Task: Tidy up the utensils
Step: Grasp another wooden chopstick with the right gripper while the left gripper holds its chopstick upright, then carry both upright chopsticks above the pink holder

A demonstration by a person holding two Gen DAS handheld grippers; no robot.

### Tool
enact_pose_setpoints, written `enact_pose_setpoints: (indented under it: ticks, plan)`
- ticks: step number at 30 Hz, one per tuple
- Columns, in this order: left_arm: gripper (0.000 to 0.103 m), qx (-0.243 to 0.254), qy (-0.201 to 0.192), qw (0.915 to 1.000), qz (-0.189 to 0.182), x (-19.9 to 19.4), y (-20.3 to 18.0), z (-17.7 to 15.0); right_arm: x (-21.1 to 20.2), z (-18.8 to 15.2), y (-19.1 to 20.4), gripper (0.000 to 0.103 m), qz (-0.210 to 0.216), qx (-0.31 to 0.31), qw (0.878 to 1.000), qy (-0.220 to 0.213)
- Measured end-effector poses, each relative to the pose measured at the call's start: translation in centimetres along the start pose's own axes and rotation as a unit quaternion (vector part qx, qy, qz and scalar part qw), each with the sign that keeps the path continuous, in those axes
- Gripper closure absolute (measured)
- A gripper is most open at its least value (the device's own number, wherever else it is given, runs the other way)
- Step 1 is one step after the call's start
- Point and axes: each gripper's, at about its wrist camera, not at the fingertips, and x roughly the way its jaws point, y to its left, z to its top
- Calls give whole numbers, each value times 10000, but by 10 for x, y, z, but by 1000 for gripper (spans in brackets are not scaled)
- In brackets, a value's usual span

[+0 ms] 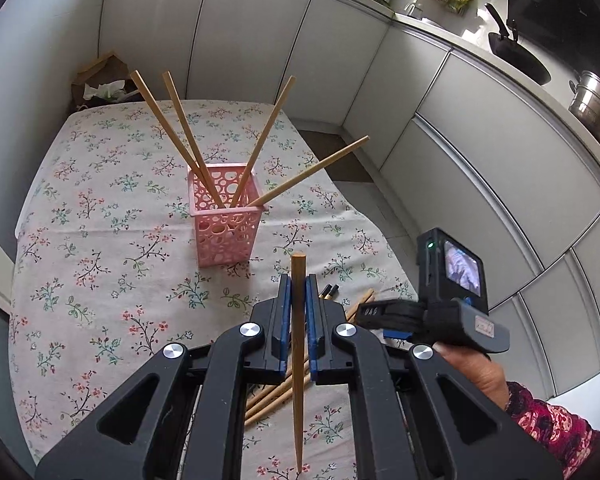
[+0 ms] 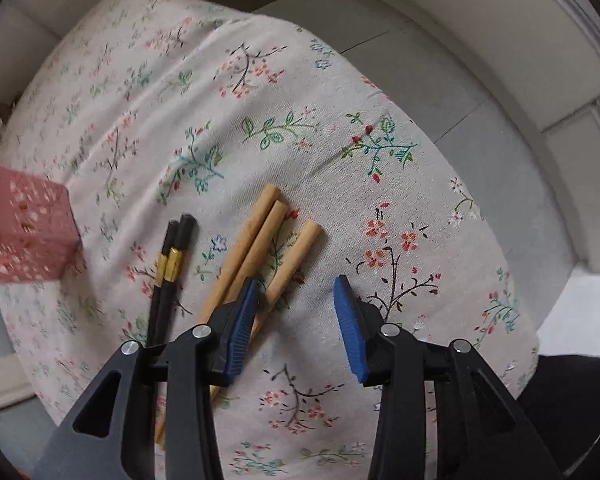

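Observation:
A pink perforated basket (image 1: 224,220) stands on the floral tablecloth with several wooden chopsticks (image 1: 260,142) leaning out of it. My left gripper (image 1: 299,292) is shut on a wooden chopstick (image 1: 298,360), held upright above the table in front of the basket. My right gripper (image 2: 298,300) is open and empty, low over the cloth, just right of three loose wooden chopsticks (image 2: 260,248). A pair of black chopsticks with gold bands (image 2: 170,268) lies left of them. The basket also shows in the right wrist view (image 2: 24,232) at the far left.
The table (image 1: 100,240) is covered by a floral cloth; its right edge drops to a tiled floor. White cabinets (image 1: 480,140) run along the right and back. A brown paper bag (image 1: 100,80) stands behind the table. The right gripper body (image 1: 440,304) shows in the left wrist view.

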Motion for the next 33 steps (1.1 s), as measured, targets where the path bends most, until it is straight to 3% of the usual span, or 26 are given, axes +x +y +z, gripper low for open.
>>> enact_pose_setpoints:
  ticks: [5,7,8,10,13,16,19,22,24,27,30,31,33]
  plan:
    - [96,13,-69,10000,-2,-6,0,0,-3,-1,-14,74,68,207,9997,142]
    - [96,24,-71,10000,5,-7,-1,0,-3,1,-9,74,-39,229,9997,60]
    - [96,46,-63,10000,16,-7,-2,0,-4,0,-9,79,-77,236,9997,-55]
    - [96,85,-79,9999,44,-10,-3,-1,-6,-4,-19,90,275,324,9986,-302]
    - [95,110,-109,9998,128,-16,-2,-4,-14,-17,-35,95,1015,169,9911,-846]
    - [95,170,-179,9994,234,-20,-4,-8,-41,-49,-45,95,1678,-452,9695,-1728]
    - [95,220,-525,9977,362,-35,-9,-17,-82,-87,-46,95,1970,-1218,9344,-2706]
    - [95,102,-938,9949,350,-56,-14,-24,-127,-118,-52,95,2209,-1896,8903,-3502]
    - [95,129,-1066,9934,394,-66,-18,-26,-145,-134,-61,95,2272,-2114,8749,-3719]
    - [95,29,-677,9969,401,-54,-16,-23,-146,-127,-64,95,2243,-2145,8833,-3514]
    - [94,-396,161,9971,623,-11,4,-14,-135,-107,-74,95,2243,-1825,9024,-3194]
    - [89,-596,421,9949,697,6,15,-13,-128,-96,-79,95,2292,-1688,9114,-2973]
    - [77,-1017,870,9846,1129,43,43,-14,-121,-91,-79,95,2385,-1562,9164,-2809]
